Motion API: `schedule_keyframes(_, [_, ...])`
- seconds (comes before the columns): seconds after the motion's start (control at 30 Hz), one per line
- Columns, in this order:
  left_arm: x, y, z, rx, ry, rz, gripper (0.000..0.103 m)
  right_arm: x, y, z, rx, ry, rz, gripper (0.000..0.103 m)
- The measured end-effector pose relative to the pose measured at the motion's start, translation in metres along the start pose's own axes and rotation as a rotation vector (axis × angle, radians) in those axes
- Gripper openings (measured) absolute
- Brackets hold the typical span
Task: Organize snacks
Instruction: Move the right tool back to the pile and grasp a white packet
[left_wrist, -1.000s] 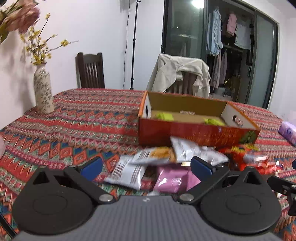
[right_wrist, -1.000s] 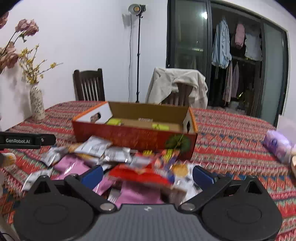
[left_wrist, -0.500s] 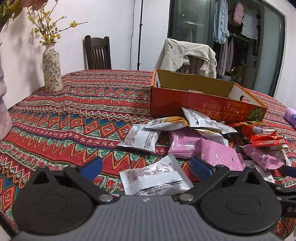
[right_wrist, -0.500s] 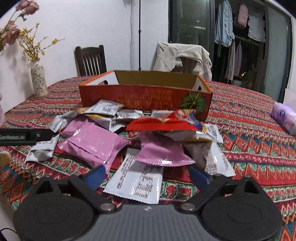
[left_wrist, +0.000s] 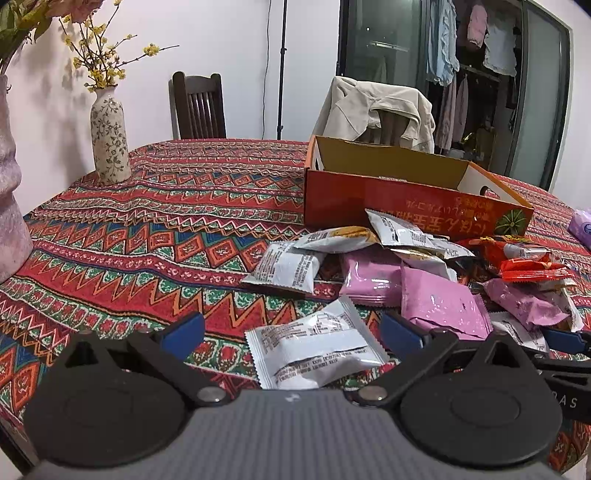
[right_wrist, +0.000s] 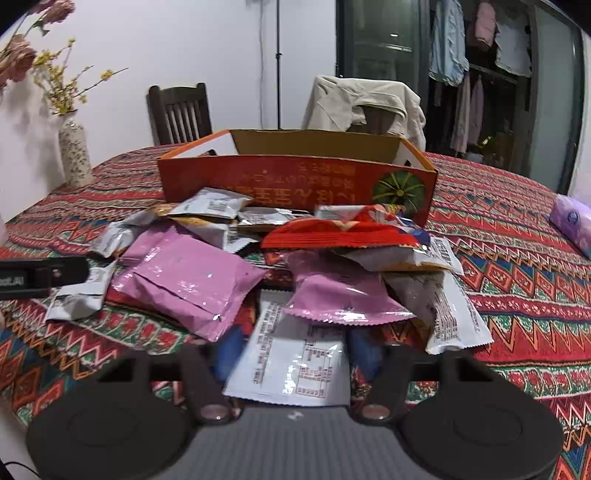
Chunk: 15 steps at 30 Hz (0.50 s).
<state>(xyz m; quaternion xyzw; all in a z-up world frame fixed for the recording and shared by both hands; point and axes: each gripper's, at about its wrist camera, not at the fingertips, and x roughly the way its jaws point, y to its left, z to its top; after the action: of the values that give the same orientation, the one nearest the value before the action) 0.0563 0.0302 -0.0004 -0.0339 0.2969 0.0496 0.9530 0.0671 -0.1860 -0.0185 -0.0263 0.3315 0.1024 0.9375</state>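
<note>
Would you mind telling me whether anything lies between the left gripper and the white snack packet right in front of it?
Nothing visible does. The white snack packet lies flat on the tablecloth between the open fingers of the left gripper, with no other wrapper on top of it. The pink packet lies just beside it, towards the right.

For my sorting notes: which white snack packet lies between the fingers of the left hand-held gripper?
The separate white packet nearest the camera, lying alone on the tablecloth, apart from the pile.

black gripper (left_wrist: 291, 328) arms, blue pads (left_wrist: 183, 331), grey body, silver screws
</note>
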Motion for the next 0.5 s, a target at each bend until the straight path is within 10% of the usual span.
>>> schedule_keyframes(0.5, [0.001,-0.001,-0.001,0.003,0.008,0.012,0.103,-0.036,0.004,0.003,-0.012,-0.116,0.052,0.039])
